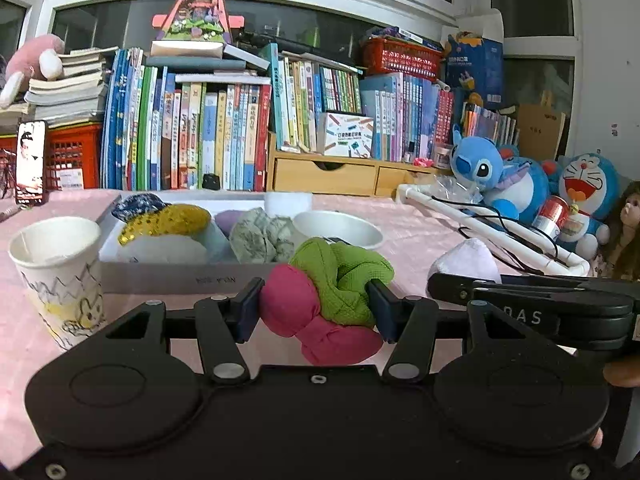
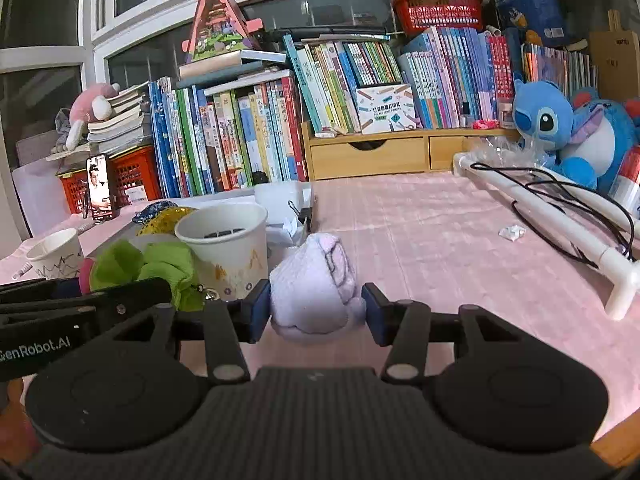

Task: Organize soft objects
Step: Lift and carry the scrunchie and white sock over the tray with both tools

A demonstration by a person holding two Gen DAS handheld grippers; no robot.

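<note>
the left gripper sits at the lower centre of its own view, jaws part-way closed and pressing from both sides on a pink and green bundle of rolled soft cloth, which fills the gap between the pads and bulges below them. the bundle is clear of the pink tablecloth. just behind it, in the middle of the frame, lies a shallow grey tray already holding a yellow sequinned piece, a pale grey-green crumpled piece and others. a paper cup stands at the left edge of the tray, and a white bowl just behind the bundle.

the right gripper, lower centre of its view, is closed to a similar width on a pale lilac rolled cloth, gripped from both sides and standing upright between the pads. another paper cup stands close on its left, with the left gripper's green cloth beside that. to the right the tablecloth is bare up to a white tube frame with a black cable near the right edge.
</note>
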